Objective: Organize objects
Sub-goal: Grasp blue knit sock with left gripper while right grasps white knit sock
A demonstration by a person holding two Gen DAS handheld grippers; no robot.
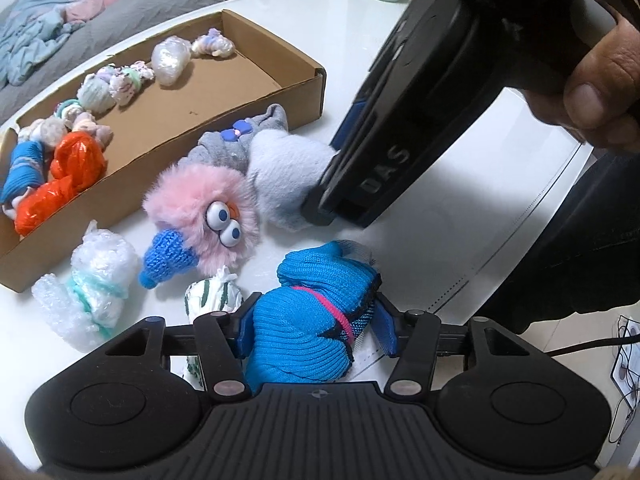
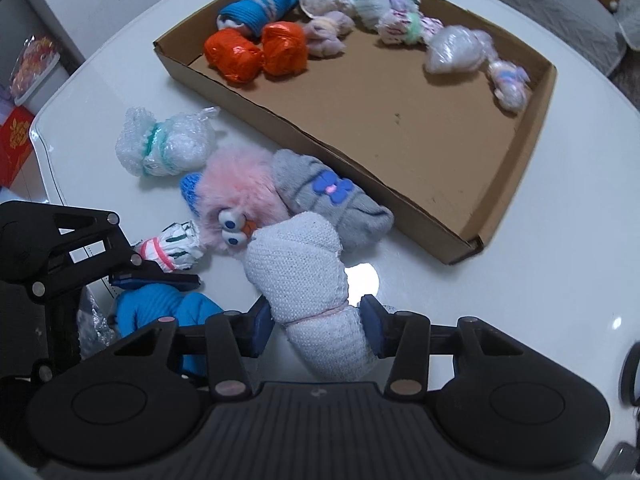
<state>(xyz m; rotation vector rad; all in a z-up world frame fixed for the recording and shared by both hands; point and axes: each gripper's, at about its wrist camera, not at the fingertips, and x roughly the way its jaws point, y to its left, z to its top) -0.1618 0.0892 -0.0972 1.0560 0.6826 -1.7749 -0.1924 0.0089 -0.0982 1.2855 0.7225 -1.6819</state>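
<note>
Both jaws part-closed on soft sock rolls — nothing heavy, fragile or slippery.
My left gripper [image 1: 316,326] squeezes the blue roll [image 1: 308,320] mid-body; my right gripper [image 2: 316,326] pinches the white roll [image 2: 308,280] at its tied waist — good holds.

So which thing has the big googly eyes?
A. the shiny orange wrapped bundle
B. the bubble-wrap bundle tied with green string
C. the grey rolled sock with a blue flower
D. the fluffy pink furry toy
D, two white googly eyes with blue pupils stick out of the fluffy pink furry toy lying on the white table beside the brown cardboard tray.
</note>
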